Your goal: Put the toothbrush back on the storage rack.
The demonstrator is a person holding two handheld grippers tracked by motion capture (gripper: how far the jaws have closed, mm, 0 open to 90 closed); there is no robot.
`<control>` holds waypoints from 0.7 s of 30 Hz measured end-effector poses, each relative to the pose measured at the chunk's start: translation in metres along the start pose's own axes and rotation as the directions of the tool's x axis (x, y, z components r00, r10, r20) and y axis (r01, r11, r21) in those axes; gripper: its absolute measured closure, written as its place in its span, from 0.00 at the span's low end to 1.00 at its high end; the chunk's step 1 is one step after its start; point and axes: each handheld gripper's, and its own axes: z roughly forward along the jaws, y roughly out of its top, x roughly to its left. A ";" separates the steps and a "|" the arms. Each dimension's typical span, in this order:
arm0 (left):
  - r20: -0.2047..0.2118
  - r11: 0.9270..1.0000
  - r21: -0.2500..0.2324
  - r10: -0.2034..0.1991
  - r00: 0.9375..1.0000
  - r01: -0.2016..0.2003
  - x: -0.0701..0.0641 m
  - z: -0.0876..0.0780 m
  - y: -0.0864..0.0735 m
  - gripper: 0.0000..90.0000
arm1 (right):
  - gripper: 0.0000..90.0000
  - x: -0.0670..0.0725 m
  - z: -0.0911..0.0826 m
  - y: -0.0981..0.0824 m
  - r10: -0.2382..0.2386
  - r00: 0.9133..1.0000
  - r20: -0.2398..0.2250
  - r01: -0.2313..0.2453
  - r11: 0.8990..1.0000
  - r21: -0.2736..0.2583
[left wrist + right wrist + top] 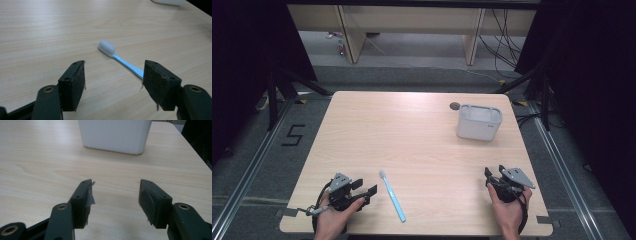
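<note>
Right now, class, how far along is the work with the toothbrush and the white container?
Done: nothing. The toothbrush lies flat on the table, apart from the white container. In hand: nothing; left gripper and right gripper are open and empty. Left: grasping, carrying, placing.

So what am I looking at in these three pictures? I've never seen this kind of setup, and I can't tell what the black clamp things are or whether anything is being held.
No robot here: a person holds a hand tool in each hand, each with two black fingers that pinch. The high view looks down on a wooden table; the left gripper is at the bottom left and the right gripper at the bottom right. The other two pictures come from small cameras riding on each tool, looking out between its fingers.

On the table lie a blue toothbrush with a white head, just beside the left gripper, and a white tub at the far right, ahead of the right gripper. Both grippers are open and hold nothing.
</note>
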 end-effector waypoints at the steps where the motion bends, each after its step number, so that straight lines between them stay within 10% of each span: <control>1: -0.012 1.000 0.024 0.010 1.000 -0.010 -0.003 -0.001 0.004 0.37 | 0.51 0.001 -0.002 0.000 0.018 1.000 -0.007 -0.018 1.000 0.007; 5: -0.003 0.993 0.120 0.013 1.000 -0.012 -0.011 -0.001 0.019 0.37 | 0.51 0.003 -0.003 0.000 0.032 0.999 -0.014 -0.031 0.999 0.008; 11: -0.045 0.964 0.264 0.040 0.998 -0.027 -0.013 0.004 0.041 0.36 | 0.51 0.001 -0.003 0.001 -0.007 1.000 -0.016 0.007 1.000 0.007; 16: -0.100 0.951 0.308 0.015 0.995 0.016 -0.015 0.014 0.051 0.35 | 0.52 0.001 -0.003 0.001 0.014 1.000 -0.026 -0.014 1.000 0.011; 21: -0.115 0.919 0.393 0.052 0.992 -0.002 -0.015 0.021 0.061 0.35 | 0.51 0.000 0.001 0.000 0.029 0.999 -0.035 -0.028 1.000 0.011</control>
